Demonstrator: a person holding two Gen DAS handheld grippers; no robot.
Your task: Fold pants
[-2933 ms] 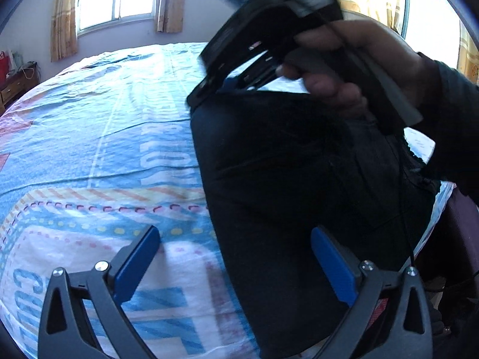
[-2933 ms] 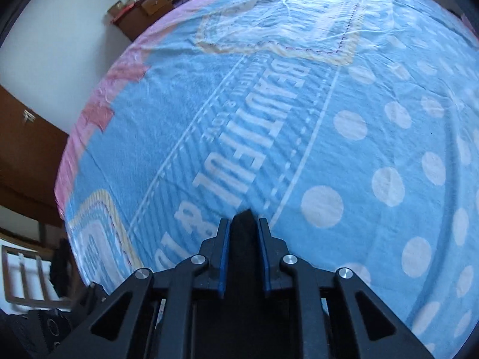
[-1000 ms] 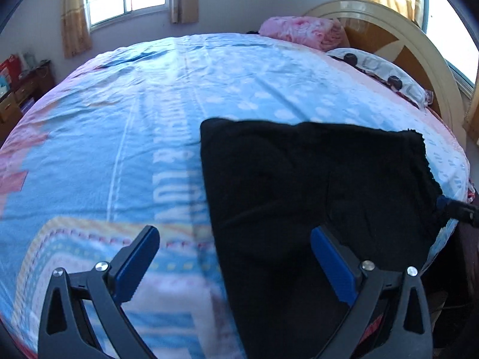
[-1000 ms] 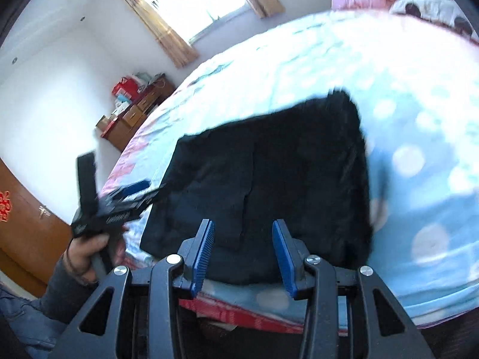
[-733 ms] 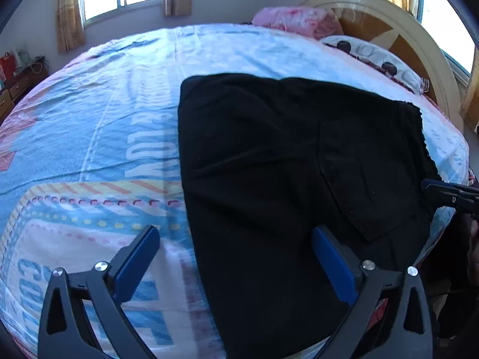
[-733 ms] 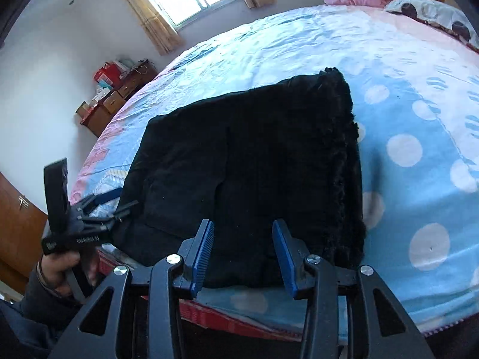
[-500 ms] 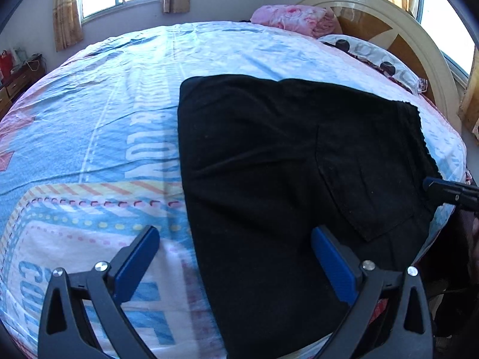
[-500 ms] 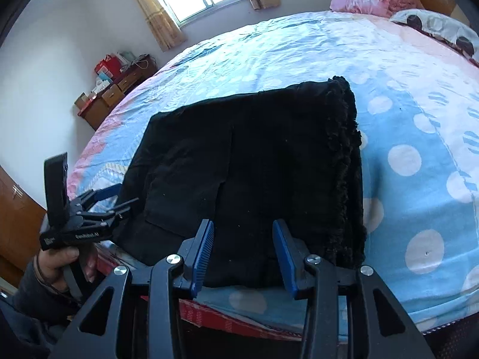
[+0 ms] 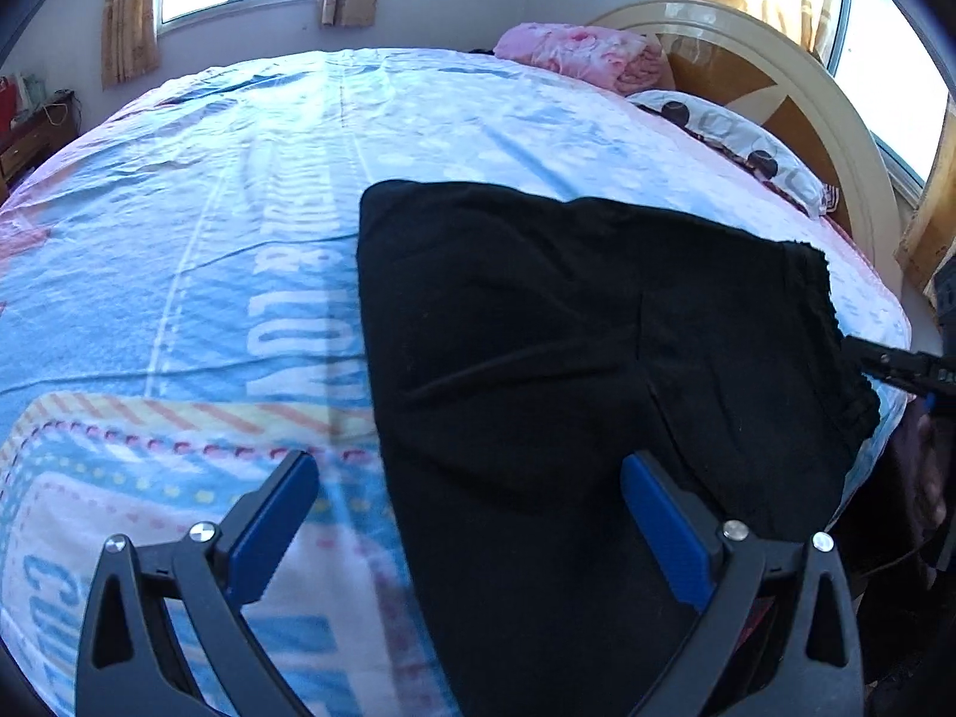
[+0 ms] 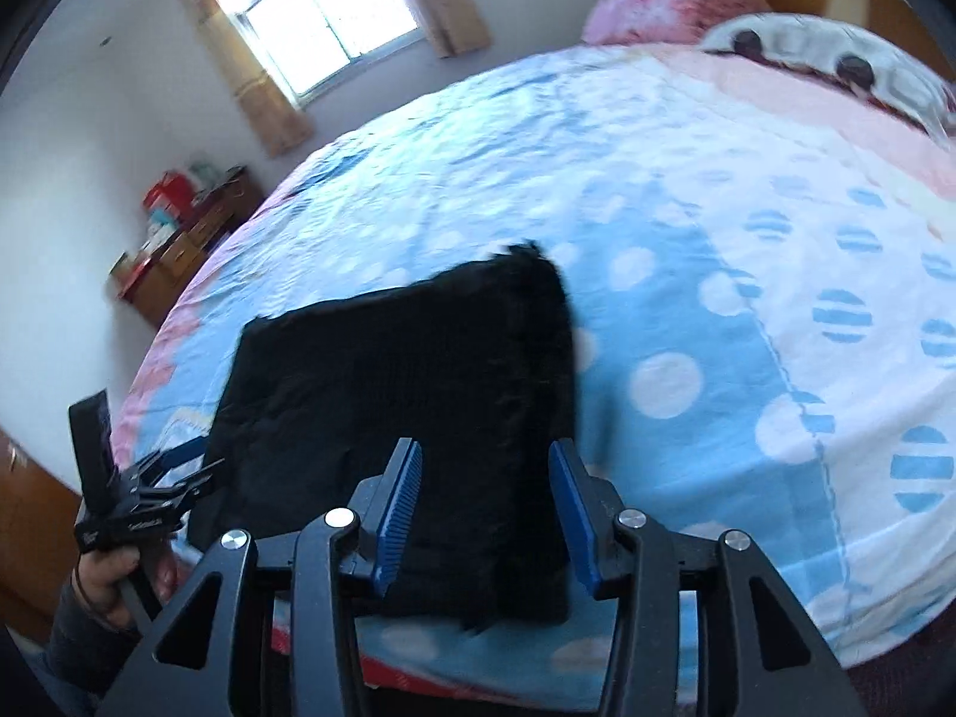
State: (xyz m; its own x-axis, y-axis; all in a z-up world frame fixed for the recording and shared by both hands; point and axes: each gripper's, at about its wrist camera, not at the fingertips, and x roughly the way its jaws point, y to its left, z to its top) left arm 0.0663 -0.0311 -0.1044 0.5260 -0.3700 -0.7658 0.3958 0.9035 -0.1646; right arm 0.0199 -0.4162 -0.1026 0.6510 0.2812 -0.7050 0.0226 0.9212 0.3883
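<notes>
Pants (image 9: pixel 567 358) folded at bed (image 9: pixel 179 239) edge; left gripper (image 9: pixel 472 514), right gripper (image 10: pixel 487 502) open, empty.

Large white block letters are printed on the blue bedsheet (image 9: pixel 179 299), running up the frame left of centre in the left wrist view; they lie turned and partly under the black pants (image 9: pixel 567 358), so only fragments such as "LOV" read with any confidence. At the lower left edge more blue letters show, cut off. A small white mark on the left gripper (image 10: pixel 173 472) body, lower left of the right wrist view, is too blurred to read.
</notes>
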